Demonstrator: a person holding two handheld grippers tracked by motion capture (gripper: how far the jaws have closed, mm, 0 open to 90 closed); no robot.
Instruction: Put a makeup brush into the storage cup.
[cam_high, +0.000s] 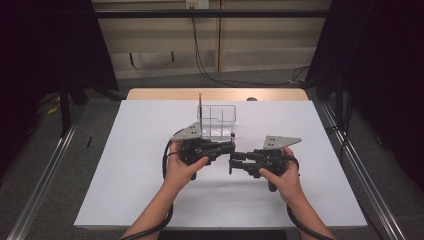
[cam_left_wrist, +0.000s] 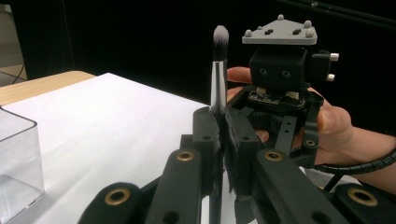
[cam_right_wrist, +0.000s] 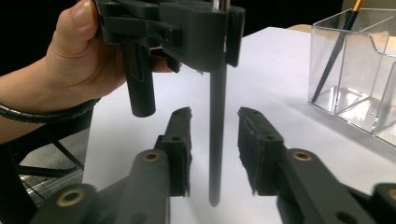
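Brush passed across, held upright near the clear box.

Left gripper (cam_left_wrist: 219, 140) clamped on the makeup brush (cam_left_wrist: 218, 70), bristles up, handle hanging down so the tip clears the white table (cam_high: 150, 190). Clear divided box (cam_high: 216, 120) just beyond, one thin brush (cam_right_wrist: 338, 44) already leaning inside. Right gripper (cam_right_wrist: 214, 149) parted either side of the handle, pads apart from it, likely leaving the brush to the left hand.
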